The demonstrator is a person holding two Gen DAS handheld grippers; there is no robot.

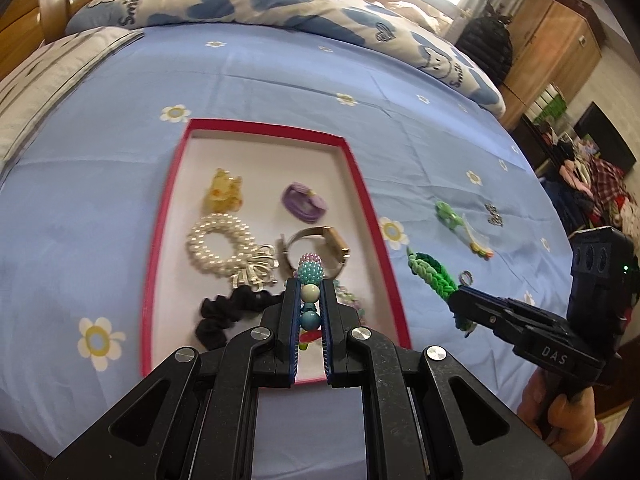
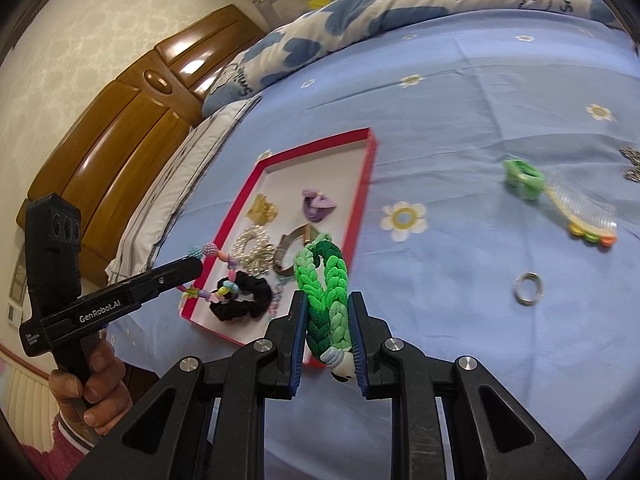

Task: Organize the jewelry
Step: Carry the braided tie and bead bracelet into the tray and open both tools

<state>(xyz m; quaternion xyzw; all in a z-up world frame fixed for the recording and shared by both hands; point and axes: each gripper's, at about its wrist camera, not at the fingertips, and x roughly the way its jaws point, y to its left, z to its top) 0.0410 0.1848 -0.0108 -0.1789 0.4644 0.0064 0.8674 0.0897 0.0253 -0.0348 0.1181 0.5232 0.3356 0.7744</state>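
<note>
A blue flowered bed (image 1: 280, 80) carries a red-rimmed tray (image 1: 362, 184), long axis running near to far, and most of the sorting looks done: inside lie a pearl ring (image 1: 218, 246), a black scrunchie (image 1: 224, 316), a watch (image 1: 316, 246), a yellow clip (image 1: 223, 196) and a purple tie (image 1: 303, 201). Two pieces are on their way in. The left gripper (image 1: 308, 312), jaws nearly closed, pinches a bead string (image 1: 310, 280) over the tray's near end; the string runs along the fingers, its knobbly beads poking out toward the far end. The right gripper (image 2: 327, 320), jaws partly closed, clamps a green braid (image 2: 320, 276) just right of the tray's near corner; the braid's long axis also follows the fingers, its loop pointing up and away toward the tray, a pale charm hanging at the near end. Still out on the sheet to the right, well apart from the tray, are a green tie (image 2: 522, 178), touching a clear comb (image 2: 582, 212), a small ring (image 2: 528, 288), and a silvery piece (image 2: 632, 164) at the edge, too cut off to identify. So roughly four items remain after these two are set down.
</note>
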